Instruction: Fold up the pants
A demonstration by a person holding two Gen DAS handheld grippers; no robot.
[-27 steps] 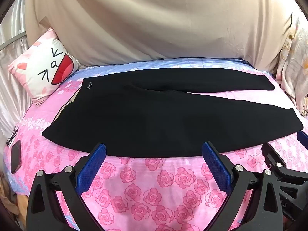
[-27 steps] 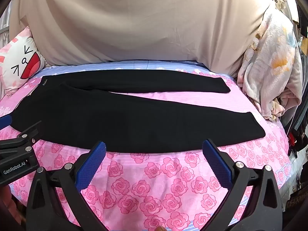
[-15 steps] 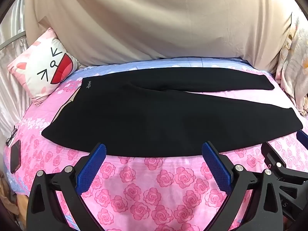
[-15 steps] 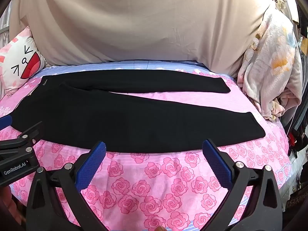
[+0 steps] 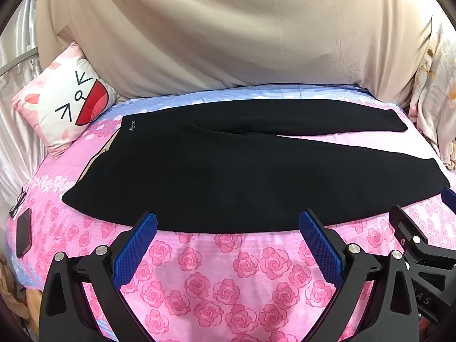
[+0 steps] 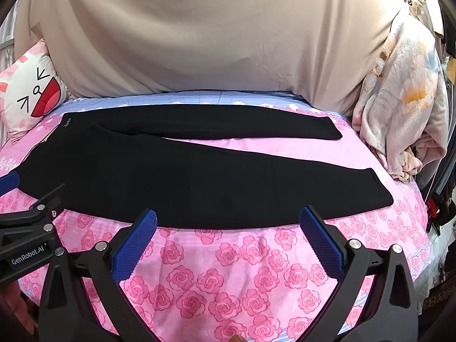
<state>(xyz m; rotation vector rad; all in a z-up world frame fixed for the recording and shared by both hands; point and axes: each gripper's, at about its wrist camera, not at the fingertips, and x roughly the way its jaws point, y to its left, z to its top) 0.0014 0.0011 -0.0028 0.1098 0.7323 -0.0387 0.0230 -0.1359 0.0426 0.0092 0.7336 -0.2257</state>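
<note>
Nothing has moved; pants (image 5: 242,176) lie unfolded mid-frame, both my grippers (image 5: 228,225) (image 6: 228,222) gape empty. Next: grab the lower edge.

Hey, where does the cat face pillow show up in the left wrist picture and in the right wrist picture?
Left wrist view: the cat face pillow sits at the upper left, leaning beside the waistband end of the black pants.
Right wrist view: the pillow is at the far left edge, partly cut off.
Shared landmark: the small pale logo at the far waistband corner of the pants, just right of the pillow in both.
</note>
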